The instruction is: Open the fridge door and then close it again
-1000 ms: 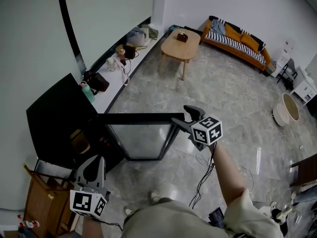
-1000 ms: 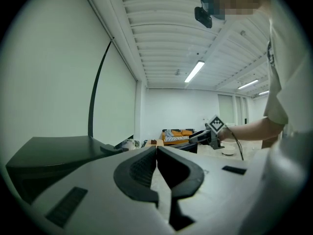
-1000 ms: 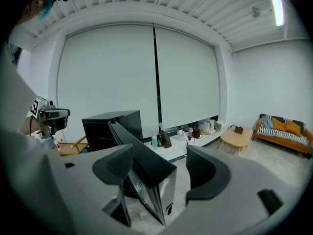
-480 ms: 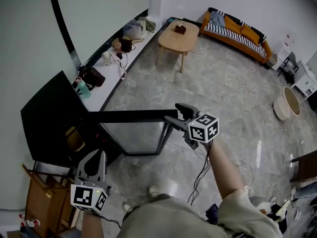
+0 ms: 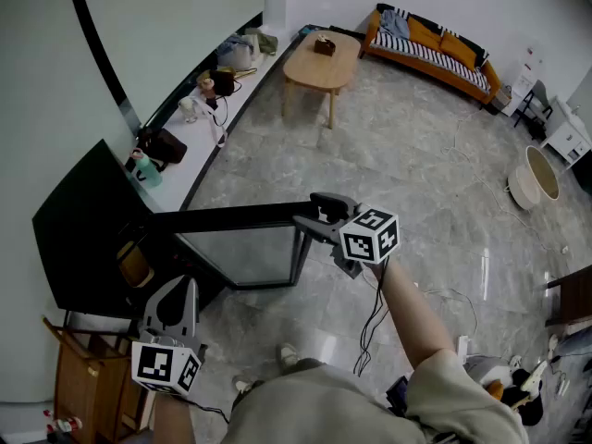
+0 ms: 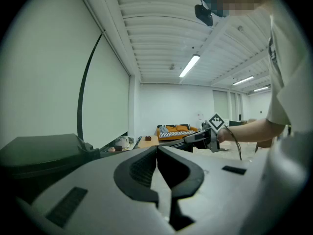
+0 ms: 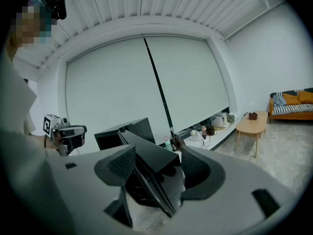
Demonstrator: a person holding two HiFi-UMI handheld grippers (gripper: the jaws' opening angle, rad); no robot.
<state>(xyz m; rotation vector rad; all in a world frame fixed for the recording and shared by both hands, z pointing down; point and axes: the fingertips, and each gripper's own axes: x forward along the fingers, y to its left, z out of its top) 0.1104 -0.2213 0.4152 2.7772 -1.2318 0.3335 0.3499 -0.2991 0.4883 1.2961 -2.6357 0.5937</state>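
**A:** Where are the fingers sitting?

**B:** The right gripper's pads (image 7: pixel 119 166) are pinching the free top corner of the black glass-panelled fridge door (image 5: pixel 245 218), one jaw on each face. So the right gripper (image 5: pixel 317 218) is gripping it. The left gripper (image 6: pixel 157 150) is hanging clenched on nothing, down at seven o'clock in the head view.

**A:** And the door itself?

**B:** It is standing wide open, stretching from the black fridge cabinet (image 5: pixel 79 225) at nine o'clock towards the middle of the head view.

**A:** What is worrying you?

**B:** I am judging the hold to be shallow. Those pads are catching only a smooth corner, so a quick push or pull could slip them off and leave the door swinging free or slamming. The black cable (image 5: pixel 375 317) trailing from that gripper is looping near the person's feet and could snag. The left gripper is also waiting close to the cabinet's front, where a closing door might strike it.

**A:** The surroundings?

**B:** A glossy grey marbled floor (image 5: pixel 425 183) is spreading out all round. A light wooden coffee table (image 5: pixel 319 63) is standing at twelve o'clock, an orange striped sofa (image 5: pixel 430 43) at one, and a cluttered white ledge (image 5: pixel 194 169) at eleven.
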